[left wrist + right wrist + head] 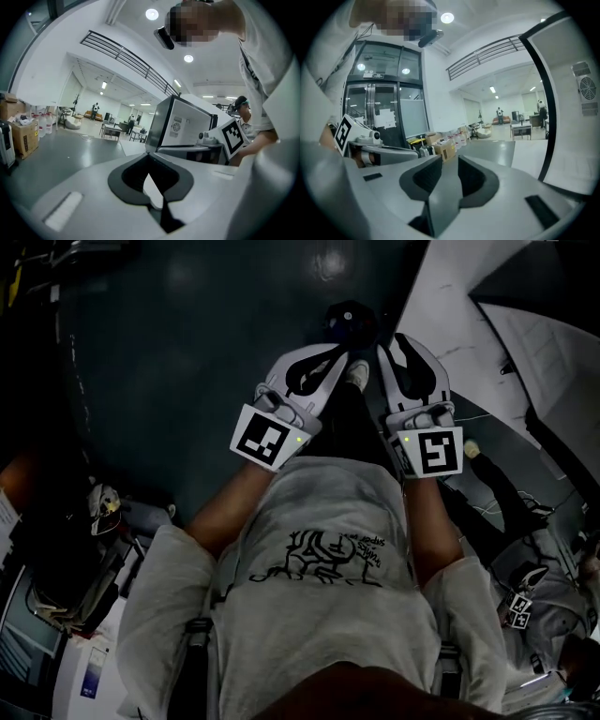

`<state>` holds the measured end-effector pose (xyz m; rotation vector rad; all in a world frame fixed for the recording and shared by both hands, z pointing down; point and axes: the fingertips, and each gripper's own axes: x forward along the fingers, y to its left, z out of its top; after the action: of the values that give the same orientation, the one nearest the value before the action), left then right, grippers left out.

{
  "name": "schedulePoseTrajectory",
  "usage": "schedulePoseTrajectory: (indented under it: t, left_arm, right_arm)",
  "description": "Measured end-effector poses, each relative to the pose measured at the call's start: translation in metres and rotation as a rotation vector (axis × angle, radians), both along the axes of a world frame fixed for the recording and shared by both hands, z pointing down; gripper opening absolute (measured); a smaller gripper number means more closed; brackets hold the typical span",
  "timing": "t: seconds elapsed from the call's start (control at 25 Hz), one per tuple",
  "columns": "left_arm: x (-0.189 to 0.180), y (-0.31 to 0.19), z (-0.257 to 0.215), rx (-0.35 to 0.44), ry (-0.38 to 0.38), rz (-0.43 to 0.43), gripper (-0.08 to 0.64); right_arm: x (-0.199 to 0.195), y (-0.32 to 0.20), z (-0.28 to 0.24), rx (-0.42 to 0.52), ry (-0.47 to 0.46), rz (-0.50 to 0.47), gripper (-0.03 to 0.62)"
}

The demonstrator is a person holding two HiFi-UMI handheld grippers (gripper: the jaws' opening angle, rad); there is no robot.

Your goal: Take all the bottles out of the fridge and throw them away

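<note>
Now held side by side over dark glossy floor, close before grey-shirted torso. White plastic left gripper pressed fully together, pinching nothing. White plastic right gripper spread, gap bare. Tall white vented fridge just right of it.

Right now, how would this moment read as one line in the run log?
left gripper: shut, empty | right gripper: open, empty | bottle held: none | position: side by side over dark floor
</note>
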<state>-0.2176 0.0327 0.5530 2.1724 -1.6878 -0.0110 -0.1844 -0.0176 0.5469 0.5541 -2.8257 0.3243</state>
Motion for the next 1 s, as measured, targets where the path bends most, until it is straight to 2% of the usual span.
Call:
schedulePoseTrajectory:
  t: [0.2, 0.48, 0.68, 0.84, 1.0]
  left_arm:
    - [0.005, -0.009, -0.036, 0.049, -0.008, 0.014, 0.009]
    - [0.009, -0.017, -0.086, 0.089, -0.018, 0.025, 0.009]
    - [0.011, -0.027, -0.123, 0.177, -0.048, 0.025, 0.009]
    - [0.017, -0.028, -0.140, 0.141, -0.035, 0.029, 0.009]
    - [0.023, -0.026, -0.165, 0.156, -0.035, 0.039, 0.009]
  right_arm:
    - [0.001, -0.005, -0.038, 0.006, -0.039, -0.030, 0.097]
    - [0.006, -0.008, -0.084, 0.048, -0.024, -0.067, 0.075]
    - [0.009, -0.012, -0.114, 0.089, -0.026, -0.097, 0.054]
    - [0.011, -0.012, -0.135, 0.103, -0.030, -0.120, 0.048]
    - [0.016, -0.010, -0.155, 0.096, -0.023, -0.120, 0.043]
